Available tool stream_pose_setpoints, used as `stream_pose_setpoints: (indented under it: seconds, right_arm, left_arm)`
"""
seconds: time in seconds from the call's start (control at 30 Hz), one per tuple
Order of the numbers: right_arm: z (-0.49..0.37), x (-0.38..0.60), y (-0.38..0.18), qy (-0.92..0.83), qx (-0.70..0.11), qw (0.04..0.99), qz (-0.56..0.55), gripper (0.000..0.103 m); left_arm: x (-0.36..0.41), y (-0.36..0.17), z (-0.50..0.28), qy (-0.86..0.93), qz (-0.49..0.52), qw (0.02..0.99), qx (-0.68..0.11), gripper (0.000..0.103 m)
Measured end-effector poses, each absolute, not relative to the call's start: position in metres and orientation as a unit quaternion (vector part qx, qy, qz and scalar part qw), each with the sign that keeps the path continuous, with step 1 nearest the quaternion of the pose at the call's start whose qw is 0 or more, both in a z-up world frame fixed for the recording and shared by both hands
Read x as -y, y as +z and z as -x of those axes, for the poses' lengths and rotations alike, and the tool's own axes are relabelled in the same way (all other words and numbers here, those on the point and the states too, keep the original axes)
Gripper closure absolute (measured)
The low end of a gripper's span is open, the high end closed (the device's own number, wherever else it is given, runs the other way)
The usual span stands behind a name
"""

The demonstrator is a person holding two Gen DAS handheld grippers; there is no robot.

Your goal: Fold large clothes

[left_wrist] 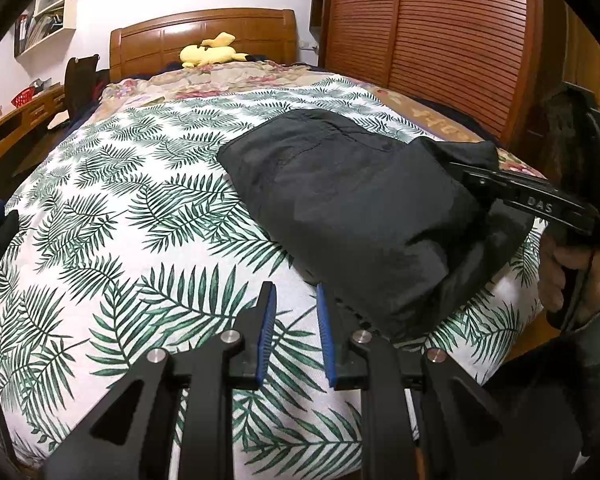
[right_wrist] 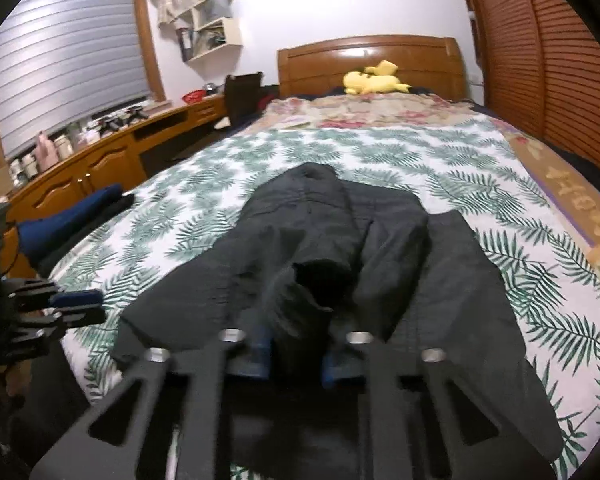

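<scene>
A black garment (left_wrist: 340, 200) lies partly folded on the leaf-print bedsheet (left_wrist: 140, 220), right of the middle. In the left wrist view my left gripper (left_wrist: 296, 294) hovers just off the garment's near left corner. Its blue pads (left_wrist: 269, 320) stand apart with only sheet showing between them. My right gripper (left_wrist: 454, 167) comes in from the right, held by a hand (left_wrist: 572, 276), and pinches the garment's right edge. In the right wrist view, bunched black cloth (right_wrist: 300, 300) fills the gap of the right gripper (right_wrist: 296, 356). The left gripper (right_wrist: 78, 304) shows at the left edge.
A yellow plush toy (left_wrist: 212, 54) rests by the wooden headboard (left_wrist: 204, 36). Louvred wardrobe doors (left_wrist: 440, 40) run along the bed's right side. A wooden desk (right_wrist: 100, 160) stands to the left. Blue and dark folded clothes (right_wrist: 72, 216) lie at the bed's left edge.
</scene>
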State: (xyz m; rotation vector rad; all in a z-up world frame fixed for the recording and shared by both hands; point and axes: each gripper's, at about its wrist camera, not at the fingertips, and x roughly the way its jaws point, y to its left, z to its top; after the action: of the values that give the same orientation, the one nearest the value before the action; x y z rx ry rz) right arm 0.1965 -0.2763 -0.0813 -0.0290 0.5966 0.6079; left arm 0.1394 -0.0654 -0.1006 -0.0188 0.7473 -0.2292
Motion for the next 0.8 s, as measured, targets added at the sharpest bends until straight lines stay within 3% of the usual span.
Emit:
stream_pose_setpoints:
  seconds: [0.5, 0.6, 0.8]
  right_arm:
    - [-0.166, 0.322, -0.013, 0.194, -0.189, 0.962, 0.030, 0.100]
    - [-0.167, 0.354, -0.022, 0.135, -0.209, 0.968, 0.015, 0.100]
    - [-0.187, 0.383, -0.075, 0.078, -0.327, 0.942, 0.004, 0.097]
  left_arm:
    - [0.064, -0.075, -0.205, -0.158, 0.015, 0.940, -0.303, 0.085]
    - [0.067, -0.079, -0.213, -0.174, 0.016, 0.938, -0.300, 0.085]
    - [0.076, -0.101, -0.212, -0.190, -0.005, 0.932, -0.309, 0.085]
